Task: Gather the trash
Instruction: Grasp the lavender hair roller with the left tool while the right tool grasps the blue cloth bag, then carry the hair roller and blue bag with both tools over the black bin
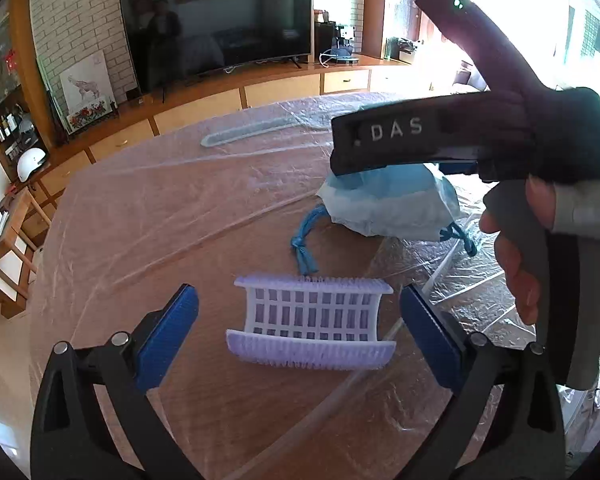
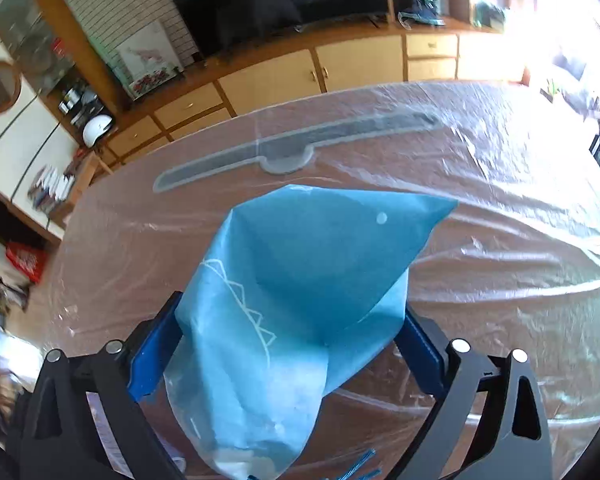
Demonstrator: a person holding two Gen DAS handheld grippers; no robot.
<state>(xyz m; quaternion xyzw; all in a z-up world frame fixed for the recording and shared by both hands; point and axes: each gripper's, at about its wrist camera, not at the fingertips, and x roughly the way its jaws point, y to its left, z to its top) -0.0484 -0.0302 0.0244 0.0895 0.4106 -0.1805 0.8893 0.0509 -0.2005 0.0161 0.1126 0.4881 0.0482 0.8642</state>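
Left wrist view: the white plastic lattice brush [image 1: 310,318], low centre, is straddled untouched by the spread left gripper [image 1: 300,320]. Closing is called for next. The blue drawstring trash bag [image 2: 300,300] appears loosely bracketed by the right gripper [image 2: 288,340], clamping unclear.

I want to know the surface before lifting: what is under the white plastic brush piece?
Under the white plastic brush piece lies clear plastic sheeting over a brown table. The spot directly beneath it is covered.
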